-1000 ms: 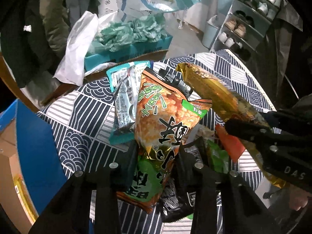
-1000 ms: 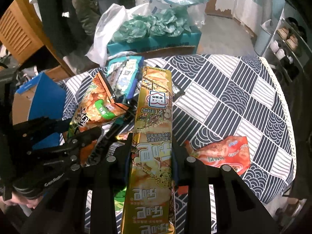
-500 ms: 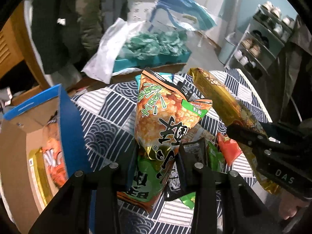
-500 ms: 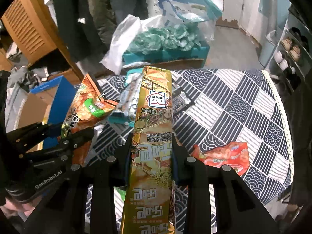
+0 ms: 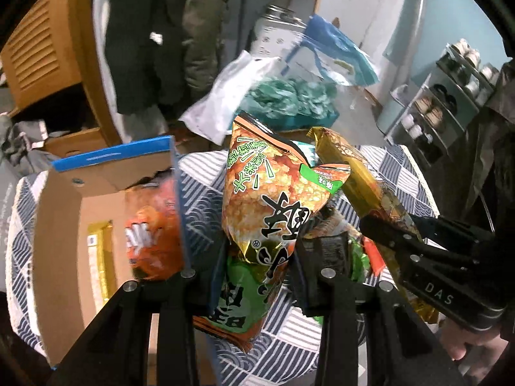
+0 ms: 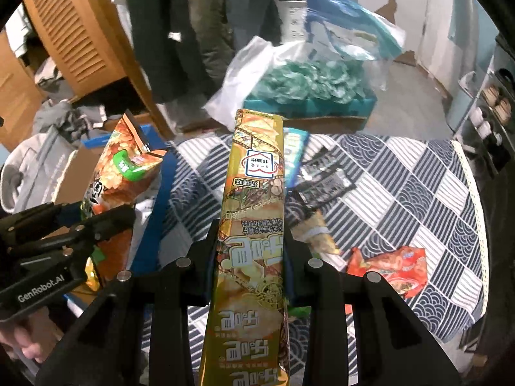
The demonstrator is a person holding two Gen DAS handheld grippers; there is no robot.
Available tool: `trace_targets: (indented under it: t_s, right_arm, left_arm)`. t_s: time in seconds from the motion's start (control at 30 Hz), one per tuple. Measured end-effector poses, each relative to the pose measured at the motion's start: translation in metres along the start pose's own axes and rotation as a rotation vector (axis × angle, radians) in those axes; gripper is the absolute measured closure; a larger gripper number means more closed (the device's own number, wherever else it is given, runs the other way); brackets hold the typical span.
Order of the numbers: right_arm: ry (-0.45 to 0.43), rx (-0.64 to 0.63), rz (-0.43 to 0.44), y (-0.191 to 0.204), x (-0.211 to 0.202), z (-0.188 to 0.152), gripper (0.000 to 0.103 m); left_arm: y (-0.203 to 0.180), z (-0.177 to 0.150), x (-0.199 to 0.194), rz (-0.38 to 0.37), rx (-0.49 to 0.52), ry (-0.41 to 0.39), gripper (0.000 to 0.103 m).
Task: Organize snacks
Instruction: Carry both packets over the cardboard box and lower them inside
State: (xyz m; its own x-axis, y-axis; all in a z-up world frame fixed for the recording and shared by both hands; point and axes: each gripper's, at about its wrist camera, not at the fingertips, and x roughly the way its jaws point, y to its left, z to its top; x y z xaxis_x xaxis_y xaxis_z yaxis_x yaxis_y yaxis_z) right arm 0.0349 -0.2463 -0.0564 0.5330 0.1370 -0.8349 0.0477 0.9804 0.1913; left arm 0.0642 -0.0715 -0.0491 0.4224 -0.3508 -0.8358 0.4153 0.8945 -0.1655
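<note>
My left gripper [image 5: 257, 257] is shut on an orange and green snack bag [image 5: 270, 206] and holds it above the patterned table, just right of an open blue cardboard box [image 5: 112, 160]. The box holds an orange bag [image 5: 151, 234] and a gold packet [image 5: 99, 257]. My right gripper [image 6: 251, 247] is shut on a long gold snack pack [image 6: 254, 193], held above the table. The left gripper [image 6: 80, 228] with its bag [image 6: 122, 167] shows at the left of the right wrist view. The right gripper [image 5: 418, 251] with the gold pack [image 5: 354, 173] shows at the right of the left wrist view.
On the blue and white tablecloth [image 6: 402, 186] lie a red packet [image 6: 392, 267], a black packet [image 6: 322, 186], a teal packet [image 6: 294, 151] and a small yellow bag [image 6: 317, 231]. A teal crate of green wrapped things [image 6: 309, 87] stands beyond the table. A shoe rack [image 5: 450, 96] stands at the right.
Both grippers have swung left with their snacks. The blue box has come further into the left wrist view and its inside now shows. The snacks on the table have not moved.
</note>
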Motion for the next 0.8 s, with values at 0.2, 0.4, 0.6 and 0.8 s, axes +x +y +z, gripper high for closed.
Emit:
trace_targets:
  t_s: [0.2, 0.4, 0.6, 0.8]
  right_arm:
    - [-0.007, -0.039, 0.036, 0.029, -0.001, 0.007, 0.072]
    - [-0.003, -0.081, 0.068, 0.061, 0.002, 0.012, 0.072]
    - [0.006, -0.128, 0.094, 0.094, 0.008, 0.014, 0.072]
    - [0.025, -0.173, 0.116, 0.129, 0.017, 0.014, 0.072]
  left_arm:
    - [0.027, -0.005, -0.016, 0.011, -0.054, -0.020, 0.066]
    - [0.051, -0.013, -0.029, 0.028, -0.098, -0.038, 0.066]
    - [0.080, -0.020, -0.040, 0.053, -0.157, -0.054, 0.066]
    - [0.107, -0.029, -0.044, 0.079, -0.218, -0.056, 0.066]
